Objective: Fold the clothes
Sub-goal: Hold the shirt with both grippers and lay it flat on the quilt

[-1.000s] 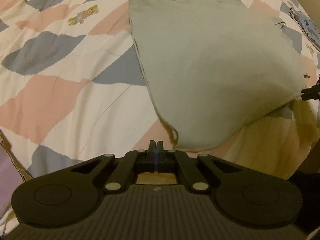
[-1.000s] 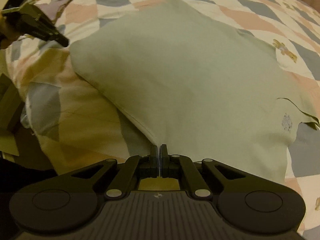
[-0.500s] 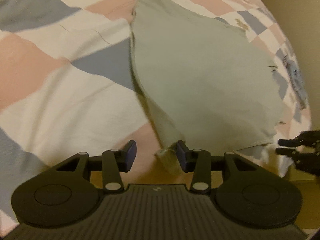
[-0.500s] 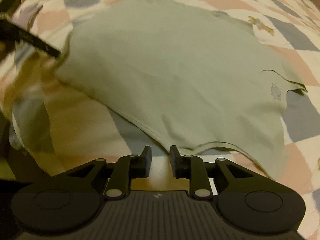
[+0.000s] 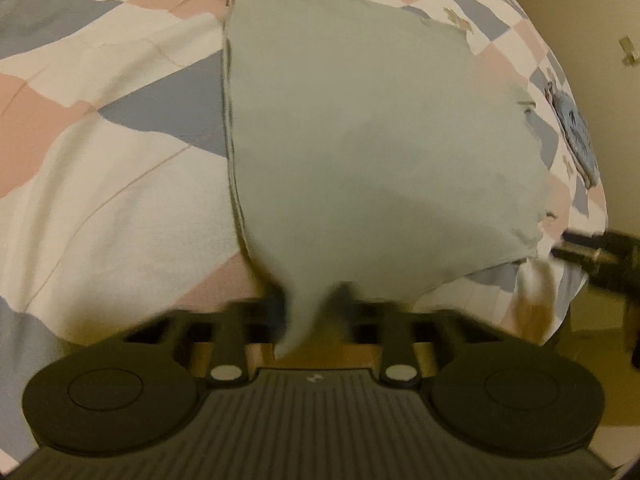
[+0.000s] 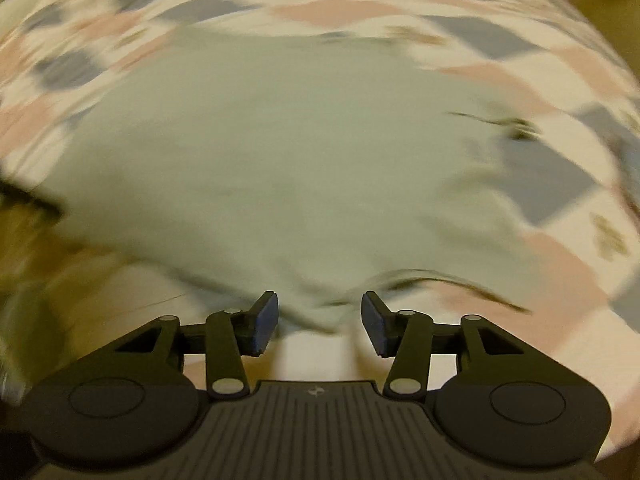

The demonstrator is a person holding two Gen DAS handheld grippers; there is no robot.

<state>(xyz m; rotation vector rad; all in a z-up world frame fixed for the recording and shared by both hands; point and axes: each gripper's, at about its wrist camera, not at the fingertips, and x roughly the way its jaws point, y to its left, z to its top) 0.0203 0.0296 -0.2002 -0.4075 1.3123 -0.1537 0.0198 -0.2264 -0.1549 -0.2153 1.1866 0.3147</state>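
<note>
A pale green garment (image 5: 380, 152) lies spread on the patchwork bedcover (image 5: 100, 208). In the left wrist view my left gripper (image 5: 310, 304) is open and blurred, and a near corner of the garment droops between its fingers. In the right wrist view the same garment (image 6: 280, 160) fills the middle, motion-blurred. My right gripper (image 6: 320, 320) is open, its blue pads wide apart, with the garment's near hem just ahead of them. The right gripper (image 5: 592, 256) also shows at the left view's right edge, beside the garment's other corner.
The bedcover (image 6: 540, 248) has pink, grey-blue and cream patches with small bear prints. A blue printed item (image 5: 576, 132) lies near the bed's far right edge. A beige wall (image 5: 592, 20) stands beyond the bed. The bed edge drops off just under both grippers.
Both grippers were shut on the garment's corners a second ago and have opened. They now sit closer over the garment, with both views blurred by motion.
</note>
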